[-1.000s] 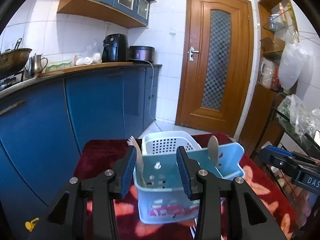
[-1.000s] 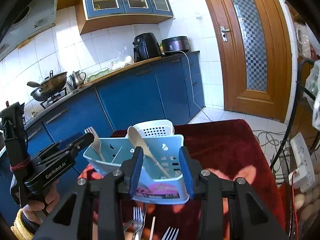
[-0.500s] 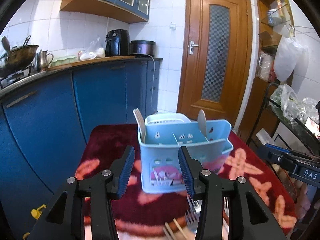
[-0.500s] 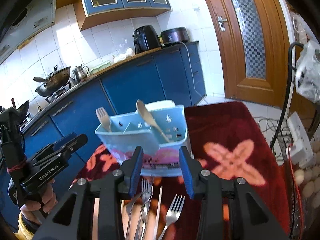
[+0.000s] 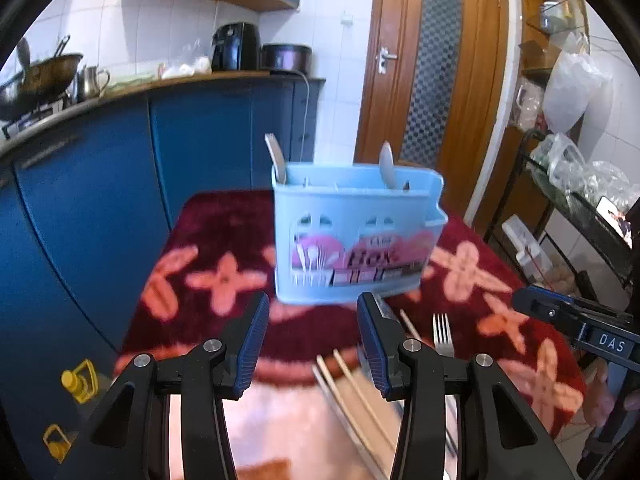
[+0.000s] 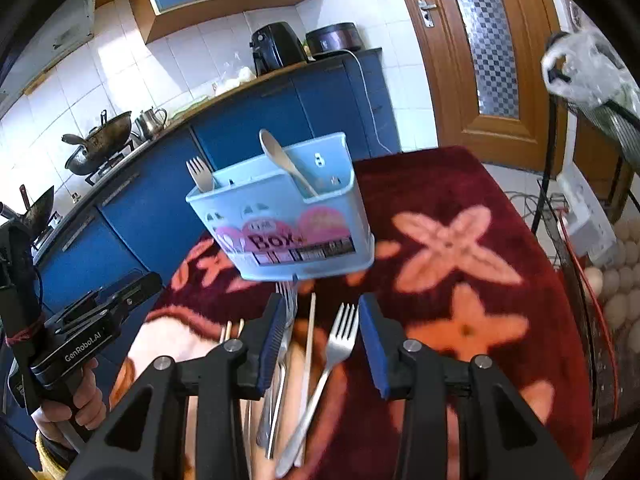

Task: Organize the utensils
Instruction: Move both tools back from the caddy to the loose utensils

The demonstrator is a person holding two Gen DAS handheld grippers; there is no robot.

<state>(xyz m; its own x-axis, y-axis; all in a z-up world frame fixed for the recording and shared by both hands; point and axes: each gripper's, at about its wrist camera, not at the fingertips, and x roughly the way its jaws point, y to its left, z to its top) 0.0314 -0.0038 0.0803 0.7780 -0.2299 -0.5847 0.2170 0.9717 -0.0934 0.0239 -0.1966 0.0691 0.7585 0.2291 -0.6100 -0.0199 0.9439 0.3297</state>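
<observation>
Lying lengthwise along the bench's near edge, the loose steel fork [image 6: 328,364] points at the pale-blue plastic utensil caddy [image 6: 284,216]. Right gripper [image 6: 322,340] is nearest, straddling its tines; both grippers' fingers half-spread, empty.

Both hand-held grippers point downward with jaws apart and empty: left hand-held gripper [image 5: 310,334], right hand-held gripper [image 6: 323,334]
</observation>
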